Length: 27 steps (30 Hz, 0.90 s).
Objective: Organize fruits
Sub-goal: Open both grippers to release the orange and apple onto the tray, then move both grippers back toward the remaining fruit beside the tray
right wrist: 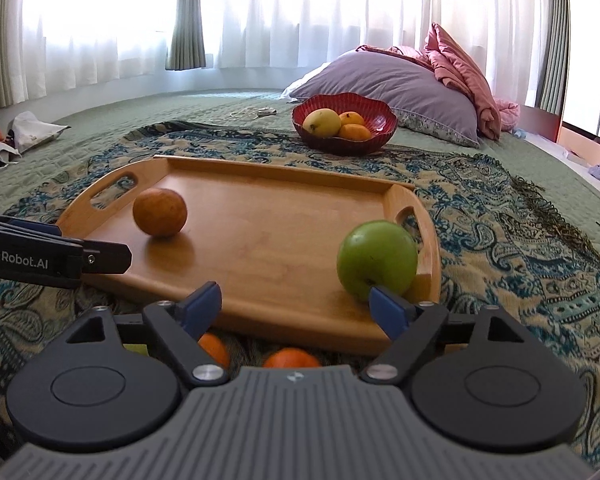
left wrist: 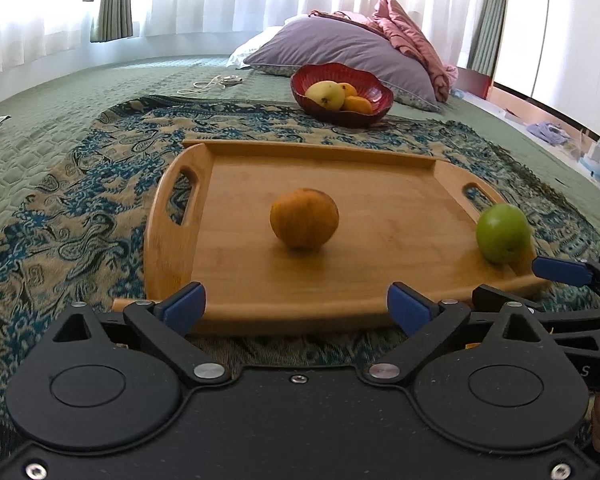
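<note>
Both hand-held grippers are held wide open and empty at the near edge of a wooden tray [right wrist: 260,240], presumably ready for a pick. Straight ahead of the left hand-held gripper [left wrist: 296,308], a round, matt-skinned orange [left wrist: 304,218] rests on the smooth bamboo floor. Just beyond the right fingertip of the right hand-held gripper [right wrist: 296,306], a glossy green apple [right wrist: 376,258] sits against the tray's raised rim. Farther ahead, a ribbed red bowl [right wrist: 380,114] already holds fruit on the patterned woven cloth [right wrist: 500,240] spread over the quilted bed. More oranges are glimpsed beneath the right hand-held gripper.
</note>
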### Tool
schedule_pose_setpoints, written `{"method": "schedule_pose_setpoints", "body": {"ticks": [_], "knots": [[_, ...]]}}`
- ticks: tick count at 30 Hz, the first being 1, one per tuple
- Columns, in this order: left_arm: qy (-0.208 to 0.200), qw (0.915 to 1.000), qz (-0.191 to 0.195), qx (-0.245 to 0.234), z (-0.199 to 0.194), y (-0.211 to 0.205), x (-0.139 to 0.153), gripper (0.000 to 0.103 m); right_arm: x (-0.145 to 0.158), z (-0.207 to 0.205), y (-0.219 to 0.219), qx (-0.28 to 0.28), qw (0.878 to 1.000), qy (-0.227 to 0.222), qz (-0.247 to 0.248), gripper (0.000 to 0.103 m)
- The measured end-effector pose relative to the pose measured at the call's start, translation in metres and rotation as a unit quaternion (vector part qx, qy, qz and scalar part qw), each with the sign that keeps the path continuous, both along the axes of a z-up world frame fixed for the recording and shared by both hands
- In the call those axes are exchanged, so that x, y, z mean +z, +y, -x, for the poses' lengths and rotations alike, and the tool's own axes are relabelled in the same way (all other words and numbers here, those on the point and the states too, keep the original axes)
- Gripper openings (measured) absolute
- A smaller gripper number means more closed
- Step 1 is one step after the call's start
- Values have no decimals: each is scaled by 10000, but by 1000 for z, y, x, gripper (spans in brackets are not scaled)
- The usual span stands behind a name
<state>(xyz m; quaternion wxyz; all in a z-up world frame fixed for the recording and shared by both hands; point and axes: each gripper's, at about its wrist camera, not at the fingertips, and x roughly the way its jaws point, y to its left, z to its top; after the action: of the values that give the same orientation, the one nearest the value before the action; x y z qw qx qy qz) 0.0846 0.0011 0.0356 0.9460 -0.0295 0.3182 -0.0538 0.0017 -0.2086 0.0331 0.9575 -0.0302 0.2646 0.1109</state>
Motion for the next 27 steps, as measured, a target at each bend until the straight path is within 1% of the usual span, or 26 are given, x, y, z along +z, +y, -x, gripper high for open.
{"method": "schedule_pose_setpoints", "body": {"ticks": [5,9,14,23,27], "knots": [[-17,10000,-1,-34,18,-1,-2,99,0,15,-2,-30,9999,-83,52,91],[-12,10000,-6,-59,31,-3,-5,99,0,25,-6,-40,10000,-85,-27,91],[-59,9999,-83,-62,45,-8,-8,100,-3,36,-8,-14,9999,-117,1,92],[-77,9999,-92,2,58,-8,-10,100,-11,47,-13,-21,10000,-30,28,92],[-104,9999,-59,-59,66,-7,-3,100,-14,51,-15,-24,9999,-47,88,93]]}}
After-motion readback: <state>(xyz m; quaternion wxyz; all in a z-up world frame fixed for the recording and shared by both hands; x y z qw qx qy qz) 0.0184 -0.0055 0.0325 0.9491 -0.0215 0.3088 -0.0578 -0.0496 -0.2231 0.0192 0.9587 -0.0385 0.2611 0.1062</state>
